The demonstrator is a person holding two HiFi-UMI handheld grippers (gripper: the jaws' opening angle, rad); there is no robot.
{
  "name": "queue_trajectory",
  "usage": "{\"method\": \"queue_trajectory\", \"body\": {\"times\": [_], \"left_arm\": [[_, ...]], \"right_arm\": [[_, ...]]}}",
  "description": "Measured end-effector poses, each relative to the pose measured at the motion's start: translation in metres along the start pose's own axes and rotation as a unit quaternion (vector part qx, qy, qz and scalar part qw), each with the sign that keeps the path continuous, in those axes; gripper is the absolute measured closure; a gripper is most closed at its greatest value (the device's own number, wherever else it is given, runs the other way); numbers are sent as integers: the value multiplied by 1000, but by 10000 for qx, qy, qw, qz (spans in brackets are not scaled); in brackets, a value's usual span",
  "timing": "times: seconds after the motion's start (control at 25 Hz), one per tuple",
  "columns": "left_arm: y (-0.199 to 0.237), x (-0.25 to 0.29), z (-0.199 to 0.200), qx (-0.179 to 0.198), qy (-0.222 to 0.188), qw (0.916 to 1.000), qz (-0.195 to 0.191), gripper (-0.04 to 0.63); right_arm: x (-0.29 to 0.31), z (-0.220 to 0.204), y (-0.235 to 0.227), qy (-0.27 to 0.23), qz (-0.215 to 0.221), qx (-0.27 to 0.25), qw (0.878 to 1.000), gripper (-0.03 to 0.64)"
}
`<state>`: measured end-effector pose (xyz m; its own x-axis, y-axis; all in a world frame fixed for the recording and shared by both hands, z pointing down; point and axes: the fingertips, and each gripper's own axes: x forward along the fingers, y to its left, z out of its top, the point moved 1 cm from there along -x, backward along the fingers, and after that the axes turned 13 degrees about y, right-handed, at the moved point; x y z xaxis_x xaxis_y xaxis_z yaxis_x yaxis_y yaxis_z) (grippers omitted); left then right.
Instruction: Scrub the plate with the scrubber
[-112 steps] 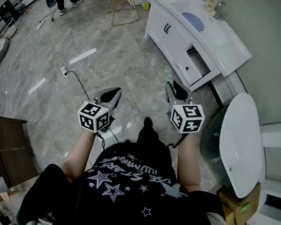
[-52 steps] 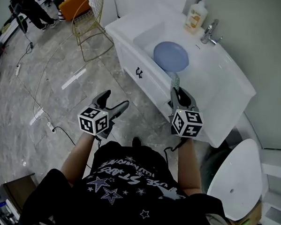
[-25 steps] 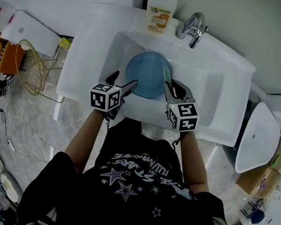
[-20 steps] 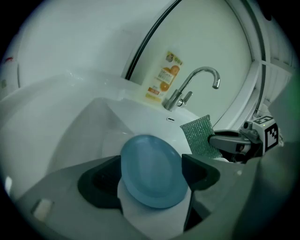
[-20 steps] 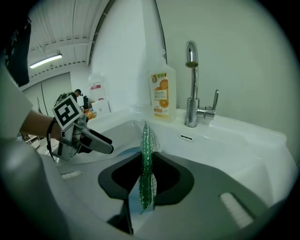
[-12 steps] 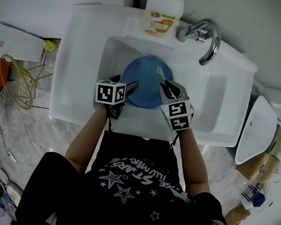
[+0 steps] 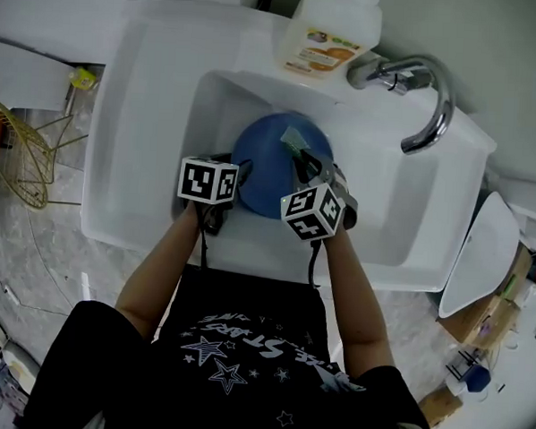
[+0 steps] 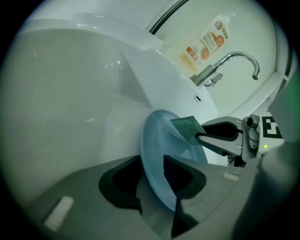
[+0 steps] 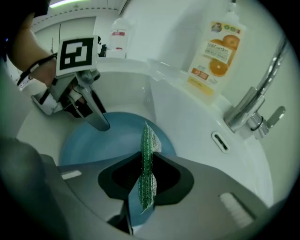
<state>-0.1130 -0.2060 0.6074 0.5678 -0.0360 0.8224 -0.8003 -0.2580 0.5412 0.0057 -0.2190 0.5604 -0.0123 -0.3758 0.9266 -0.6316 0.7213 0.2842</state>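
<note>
A blue plate point(image 7: 260, 168) lies in the white sink basin point(image 7: 146, 140). My left gripper point(image 7: 237, 173) is at its near-left rim, and the left gripper view shows the rim point(image 8: 151, 178) pinched between the jaws of my left gripper point(image 8: 152, 187). My right gripper point(image 7: 300, 159) is shut on a thin green scrubber point(image 7: 293, 137), which stands on edge between its jaws point(image 9: 149, 173). The scrubber's tip is over the plate's point(image 9: 103, 140) right part; I cannot tell if it touches. In the left gripper view the scrubber point(image 8: 187, 129) rests against the plate's upper face.
An orange-labelled soap bottle point(image 7: 331, 29) stands on the sink's back ledge beside a chrome faucet point(image 7: 419, 74), whose spout arches over the basin's right side. An overflow slot point(image 9: 220, 140) is in the back wall. A gold wire chair point(image 7: 16, 151) stands at the left.
The view has come from the open floor to right above the sink. Both grippers dropped into the basin; the left closed on the plate's rim, and the right carried the scrubber over the plate.
</note>
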Motion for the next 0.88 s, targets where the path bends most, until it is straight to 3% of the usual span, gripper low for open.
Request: {"method": "queue_trajectory", "body": {"times": [0.12,0.52,0.76,0.88], "left_arm": [[9,4,0,-162,70,9998,72,548],[11,2,3,-403,-87,9991,-68,564],[12,3,3,-421,-103,9990,-75,564],[12,3,4,-418,-102,9990,-73,564]], "right_arm": [[18,0,-2,260,-200,-150,9993,515],[46,15,18,327,-229,-580,9975,502],[50,26,38,122,129,-1247,9920,502],[47,31,52,42,284,-1899,9814,502]]}}
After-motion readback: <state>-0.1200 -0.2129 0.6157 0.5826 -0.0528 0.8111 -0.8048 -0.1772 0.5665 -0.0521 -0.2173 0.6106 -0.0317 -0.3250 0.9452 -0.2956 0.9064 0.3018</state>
